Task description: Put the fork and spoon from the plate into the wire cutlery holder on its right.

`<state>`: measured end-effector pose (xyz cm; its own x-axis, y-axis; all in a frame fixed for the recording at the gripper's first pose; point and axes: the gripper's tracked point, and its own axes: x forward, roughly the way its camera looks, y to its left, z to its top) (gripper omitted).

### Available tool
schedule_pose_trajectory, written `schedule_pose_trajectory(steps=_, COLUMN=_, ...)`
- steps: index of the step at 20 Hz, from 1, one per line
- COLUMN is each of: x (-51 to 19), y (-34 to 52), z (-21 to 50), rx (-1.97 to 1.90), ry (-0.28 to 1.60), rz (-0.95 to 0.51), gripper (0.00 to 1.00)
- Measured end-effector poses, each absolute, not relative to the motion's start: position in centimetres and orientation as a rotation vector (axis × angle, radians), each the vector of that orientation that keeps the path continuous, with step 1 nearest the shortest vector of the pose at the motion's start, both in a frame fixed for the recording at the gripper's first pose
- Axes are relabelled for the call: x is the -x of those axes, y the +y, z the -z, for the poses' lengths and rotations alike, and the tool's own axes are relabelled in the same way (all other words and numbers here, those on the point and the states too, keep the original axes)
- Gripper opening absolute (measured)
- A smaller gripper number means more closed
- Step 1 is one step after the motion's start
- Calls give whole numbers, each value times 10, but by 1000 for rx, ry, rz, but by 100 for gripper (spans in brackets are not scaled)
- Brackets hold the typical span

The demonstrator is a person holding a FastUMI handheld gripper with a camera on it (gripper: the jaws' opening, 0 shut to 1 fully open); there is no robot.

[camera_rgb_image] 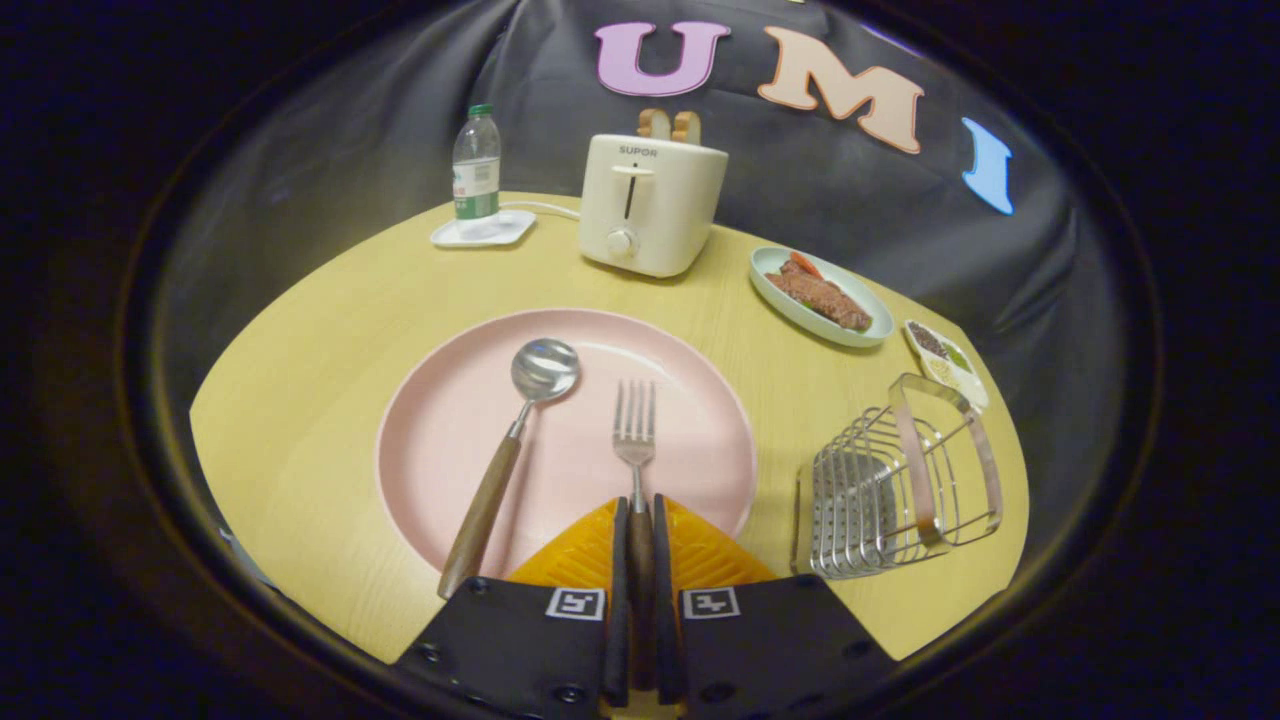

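A pink plate [440,440] lies on the yellow table just ahead of my fingers. On it a spoon [505,460] with a wooden handle lies to the left, bowl pointing away. A fork [635,430] with a wooden handle lies in the middle, tines pointing away. My gripper [640,515] is shut on the fork's handle, both fingers pressing its sides, and most of the handle is hidden between them. The wire cutlery holder [895,485] stands on the table to the right of the plate, tilted in this view, with nothing visible inside.
Beyond the plate stand a cream toaster [650,205] holding bread, a water bottle [477,175] on a small white tray, a pale oval dish [860,330] of food and a small condiment dish [945,360]. The table's edge runs close behind the holder.
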<state>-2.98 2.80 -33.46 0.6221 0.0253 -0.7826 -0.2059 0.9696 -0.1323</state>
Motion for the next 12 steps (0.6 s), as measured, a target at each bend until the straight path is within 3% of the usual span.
schedule_pose_trajectory(steps=2, x=30, y=32, z=332, rx=214, ry=896, rz=-145, gripper=14)
schedule_pose_trajectory(steps=4, x=31, y=32, z=335, rx=225, ry=902, rz=-156, gripper=7)
schedule_pose_trajectory(steps=12, x=27, y=23, z=308, rx=178, ry=958, rz=-155, gripper=7)
